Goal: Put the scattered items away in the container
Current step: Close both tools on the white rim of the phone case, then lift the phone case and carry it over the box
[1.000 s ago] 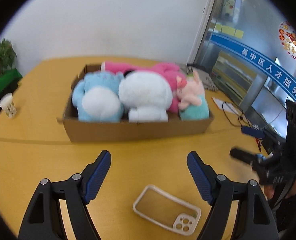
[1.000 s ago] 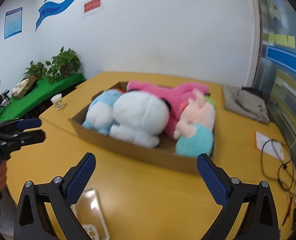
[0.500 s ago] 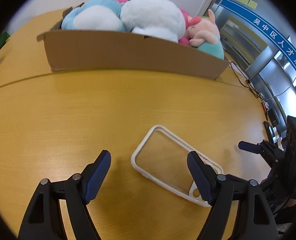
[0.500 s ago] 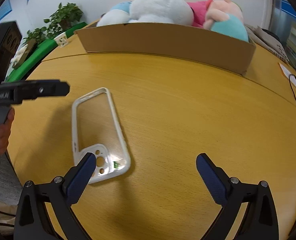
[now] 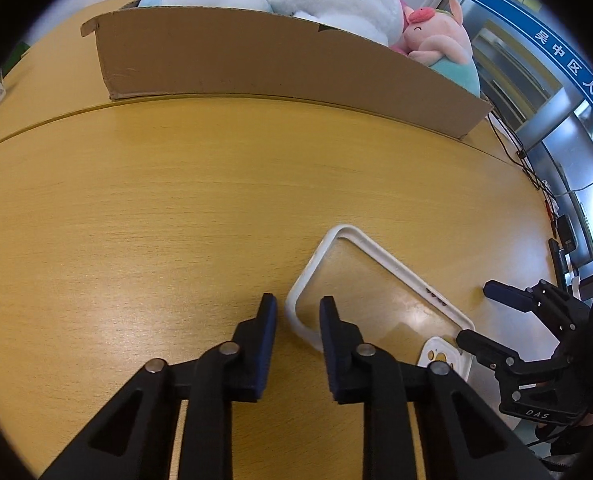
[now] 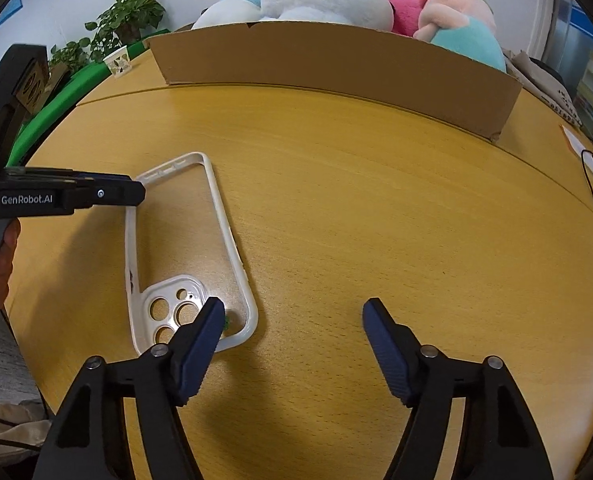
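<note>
Both claws have dropped from hovering above the tabletop to sit low over a clear phone case with a white rim. A second ago the cardboard box of plush toys filled both views; now it stands at twelve o'clock, well beyond the case.

The left claw has just been closing, and its blue pads now stand narrow, one on each side of the case's white rim at the plain end. Whether they already press the rim is hard to tell; it looks like a pinch just forming.

The right claw has also been closing but stands spread. Its left finger overlaps the camera-cutout end of the case, the other is over bare wood, well apart from it. In its view the left claw reaches in from nine o'clock.

The case lies flat on the tabletop, outside the box. My guess is that the lift comes next.

Readable writing: "GenRobot.AI" on the left claw's side, and "DAS" on the right claw's body.
</note>
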Demonstrator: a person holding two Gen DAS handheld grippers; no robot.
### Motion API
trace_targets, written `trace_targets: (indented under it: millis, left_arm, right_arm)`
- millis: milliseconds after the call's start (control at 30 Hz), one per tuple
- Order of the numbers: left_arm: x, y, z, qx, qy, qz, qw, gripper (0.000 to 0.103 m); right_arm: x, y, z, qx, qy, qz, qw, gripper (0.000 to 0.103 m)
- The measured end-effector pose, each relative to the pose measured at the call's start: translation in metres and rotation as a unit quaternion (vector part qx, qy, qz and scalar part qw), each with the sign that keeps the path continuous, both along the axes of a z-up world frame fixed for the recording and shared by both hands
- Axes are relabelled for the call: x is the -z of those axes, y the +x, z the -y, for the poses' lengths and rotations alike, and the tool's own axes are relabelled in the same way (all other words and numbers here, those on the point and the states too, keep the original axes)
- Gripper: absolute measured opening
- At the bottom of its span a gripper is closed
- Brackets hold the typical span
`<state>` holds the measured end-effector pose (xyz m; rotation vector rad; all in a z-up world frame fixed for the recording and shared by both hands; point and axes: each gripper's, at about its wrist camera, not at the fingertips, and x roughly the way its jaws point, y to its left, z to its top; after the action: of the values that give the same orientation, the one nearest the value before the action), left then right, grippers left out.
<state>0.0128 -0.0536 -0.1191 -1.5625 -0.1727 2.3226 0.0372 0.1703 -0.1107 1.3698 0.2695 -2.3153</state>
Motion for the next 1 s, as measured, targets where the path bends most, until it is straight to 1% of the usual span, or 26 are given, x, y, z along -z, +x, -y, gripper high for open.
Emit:
trace_targets:
  millis: [67, 100, 167, 200, 267, 300, 333, 367, 400, 433, 467, 533, 633, 733, 867, 933, 1000]
  left_arm:
    - [0.000, -0.001, 0.002, -0.003, 0.006, 0.003, 1.0000, 0.015]
    - [0.000, -0.001, 0.002, -0.004, 0.007, 0.005, 1.0000, 0.014]
    - [0.001, -0.001, 0.001, -0.004, 0.007, 0.006, 0.9999, 0.014]
    - [0.000, 0.000, 0.001, -0.005, 0.006, 0.006, 0.9999, 0.013]
    - [0.000, 0.000, 0.000, -0.006, 0.006, 0.008, 0.9999, 0.012]
    - [0.001, 0.000, 0.000, -0.006, 0.009, 0.011, 0.9999, 0.011]
    - [0.001, -0.001, 0.000, -0.006, 0.012, 0.015, 0.9998, 0.011]
    - [0.001, 0.000, 0.000, -0.005, 0.015, 0.018, 0.9997, 0.010]
    - [0.000, 0.001, 0.000, -0.003, 0.014, 0.018, 0.9997, 0.010]
    - [0.000, 0.003, -0.002, 0.000, 0.008, 0.016, 0.9998, 0.010]
    - [-0.001, 0.004, -0.003, 0.002, 0.003, 0.013, 0.9999, 0.010]
    - [-0.002, 0.006, -0.004, 0.003, 0.002, 0.013, 0.9999, 0.010]
    - [-0.004, 0.007, -0.005, 0.004, 0.012, 0.012, 0.9998, 0.009]
    - [-0.014, 0.009, -0.006, 0.008, 0.025, 0.002, 0.9996, 0.008]
    - [-0.037, 0.005, -0.010, 0.013, 0.028, -0.018, 0.9994, 0.008]
    - [-0.050, 0.000, -0.009, 0.012, 0.037, -0.029, 0.9988, 0.008]
    - [-0.068, -0.003, -0.009, 0.015, 0.044, -0.052, 0.9976, 0.008]
  right_arm:
    - [-0.001, 0.000, 0.001, -0.005, -0.001, 0.000, 1.000, 0.064]
    - [-0.001, 0.000, 0.001, -0.007, -0.001, -0.001, 1.000, 0.062]
    - [-0.002, 0.000, 0.002, -0.013, -0.001, -0.001, 1.000, 0.054]
    - [-0.002, 0.001, 0.000, -0.016, -0.002, -0.001, 1.000, 0.052]
    - [-0.002, 0.002, 0.001, -0.022, -0.004, 0.000, 1.000, 0.043]
    - [-0.003, 0.002, 0.002, -0.023, -0.005, 0.001, 1.000, 0.042]
    - [-0.003, 0.002, 0.003, -0.025, -0.006, 0.002, 1.000, 0.037]
    - [-0.003, 0.002, 0.004, -0.028, -0.008, 0.004, 1.000, 0.030]
    - [-0.003, 0.002, 0.005, -0.031, -0.009, 0.006, 0.999, 0.026]
    - [-0.004, 0.003, 0.007, -0.034, -0.007, 0.007, 0.999, 0.019]
    - [-0.004, 0.004, 0.009, -0.037, -0.004, 0.006, 0.999, 0.017]
    - [-0.004, 0.004, 0.011, -0.036, 0.000, 0.006, 0.999, 0.016]
    - [-0.004, 0.001, 0.009, -0.027, -0.003, 0.011, 1.000, 0.012]
    - [-0.006, 0.000, 0.008, -0.017, -0.001, 0.007, 1.000, 0.008]
    - [-0.017, -0.002, 0.002, -0.006, -0.006, -0.002, 1.000, 0.008]
    - [-0.029, -0.003, 0.001, -0.008, -0.002, -0.021, 1.000, 0.008]
    - [-0.043, -0.006, 0.000, -0.011, 0.000, -0.042, 0.999, 0.008]
